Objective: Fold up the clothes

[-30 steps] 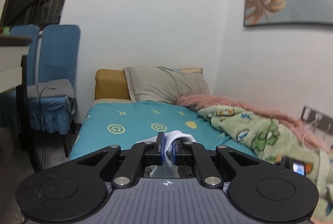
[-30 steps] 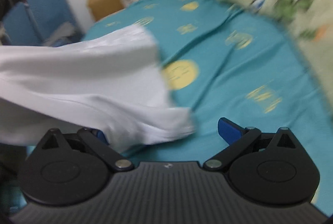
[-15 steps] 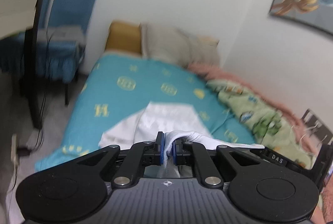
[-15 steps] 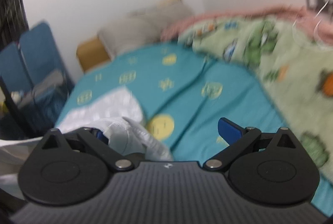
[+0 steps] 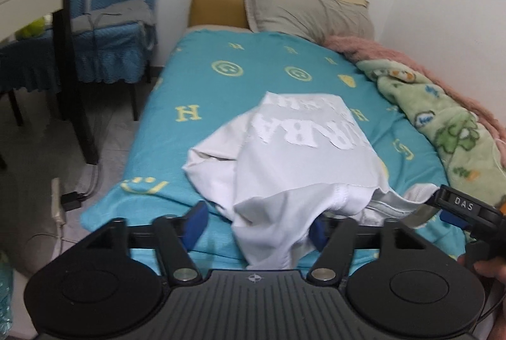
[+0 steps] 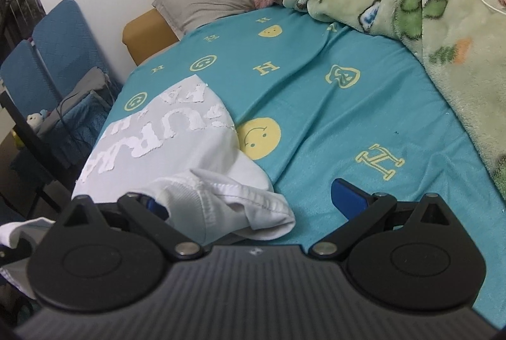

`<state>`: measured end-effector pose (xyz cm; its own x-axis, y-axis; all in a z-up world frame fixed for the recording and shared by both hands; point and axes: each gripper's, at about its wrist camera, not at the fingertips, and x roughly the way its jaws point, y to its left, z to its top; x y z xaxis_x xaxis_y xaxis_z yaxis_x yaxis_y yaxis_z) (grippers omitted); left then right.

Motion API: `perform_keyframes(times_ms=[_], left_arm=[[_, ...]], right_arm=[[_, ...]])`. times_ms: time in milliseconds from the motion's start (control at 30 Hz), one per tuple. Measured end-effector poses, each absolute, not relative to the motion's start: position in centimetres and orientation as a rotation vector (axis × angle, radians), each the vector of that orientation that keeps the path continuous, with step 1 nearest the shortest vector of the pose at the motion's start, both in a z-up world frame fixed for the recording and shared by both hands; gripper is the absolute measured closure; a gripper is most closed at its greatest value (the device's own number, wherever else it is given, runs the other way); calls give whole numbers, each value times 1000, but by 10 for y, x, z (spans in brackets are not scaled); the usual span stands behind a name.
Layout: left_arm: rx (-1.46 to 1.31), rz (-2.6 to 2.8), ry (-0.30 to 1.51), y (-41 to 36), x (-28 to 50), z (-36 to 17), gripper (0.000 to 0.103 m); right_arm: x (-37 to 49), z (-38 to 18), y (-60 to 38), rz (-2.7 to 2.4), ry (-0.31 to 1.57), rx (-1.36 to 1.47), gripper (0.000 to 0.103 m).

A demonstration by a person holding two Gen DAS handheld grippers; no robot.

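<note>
One teal bed sheet w/ yellow smileys is the landmark. Green blanket is heaped along its wall side, grey pillow at its head. White T-shirt lies crumpled on its near edge, lettering up. Left gripper is over that edge, jaws opening, cloth between but not pinched. Right gripper jaws are wide; hem drapes between them, touching only the left one.
</note>
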<state>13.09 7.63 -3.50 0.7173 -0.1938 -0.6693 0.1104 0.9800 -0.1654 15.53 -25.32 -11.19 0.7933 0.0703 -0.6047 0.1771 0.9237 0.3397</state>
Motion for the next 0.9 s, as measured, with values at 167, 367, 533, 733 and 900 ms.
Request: perform_keyframes(times_ms=[167, 367, 533, 733, 900], left_arm=[[-141, -191, 683, 82, 112, -14, 20], [-27, -288, 679, 52, 100, -20, 20], [82, -398, 686, 21, 91, -34, 19], [331, -434, 654, -33, 76, -71, 15], [500, -211, 529, -70, 84, -109, 15]], right_arm=[[156, -113, -252, -43, 656, 409, 1], [158, -114, -248, -26, 660, 410, 1], [158, -114, -248, -21, 668, 409, 1], [155, -114, -250, -19, 671, 420, 1], [150, -116, -254, -26, 668, 453, 1]])
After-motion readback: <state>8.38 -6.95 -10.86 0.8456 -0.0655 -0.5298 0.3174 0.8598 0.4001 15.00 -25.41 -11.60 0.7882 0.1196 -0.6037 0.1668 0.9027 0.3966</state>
